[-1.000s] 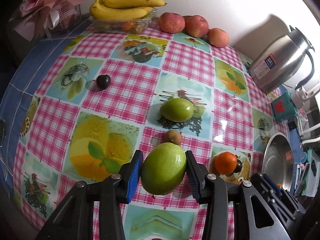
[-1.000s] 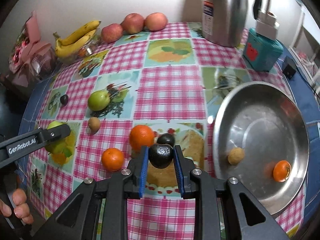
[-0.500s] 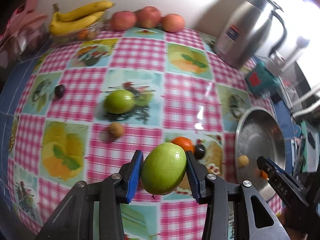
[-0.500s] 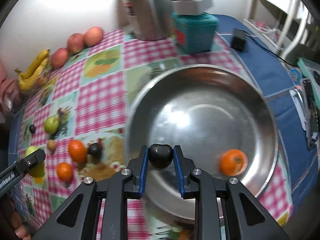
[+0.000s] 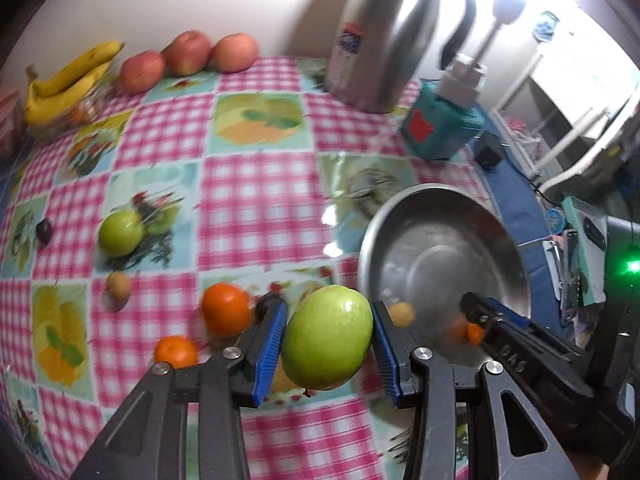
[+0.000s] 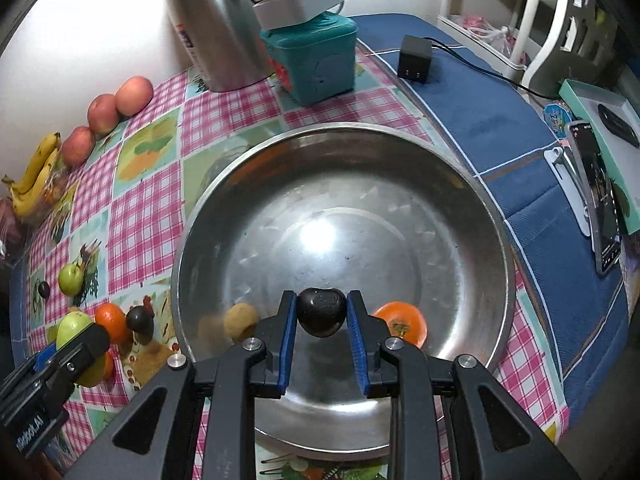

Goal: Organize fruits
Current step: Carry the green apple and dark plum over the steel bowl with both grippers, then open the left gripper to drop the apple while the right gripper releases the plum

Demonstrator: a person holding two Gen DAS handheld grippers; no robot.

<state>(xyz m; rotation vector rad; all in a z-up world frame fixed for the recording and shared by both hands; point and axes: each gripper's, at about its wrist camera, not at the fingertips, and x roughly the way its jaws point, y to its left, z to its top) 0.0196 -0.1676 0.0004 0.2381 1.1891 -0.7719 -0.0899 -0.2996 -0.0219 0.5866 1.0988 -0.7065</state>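
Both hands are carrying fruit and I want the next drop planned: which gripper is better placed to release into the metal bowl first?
Right. The right gripper holds the dark plum over the metal bowl; the left gripper with the green fruit is short of the rim.

Green apple point(image 5: 327, 337) held aloft, dark plum point(image 6: 321, 311), perhaps, over steel bowl point(image 6: 472, 208)

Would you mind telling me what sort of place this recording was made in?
Most likely a home kitchen or dining table: a checked fruit-print tablecloth, a steel thermos jug by the wall, and a phone beside a plugged-in charger.
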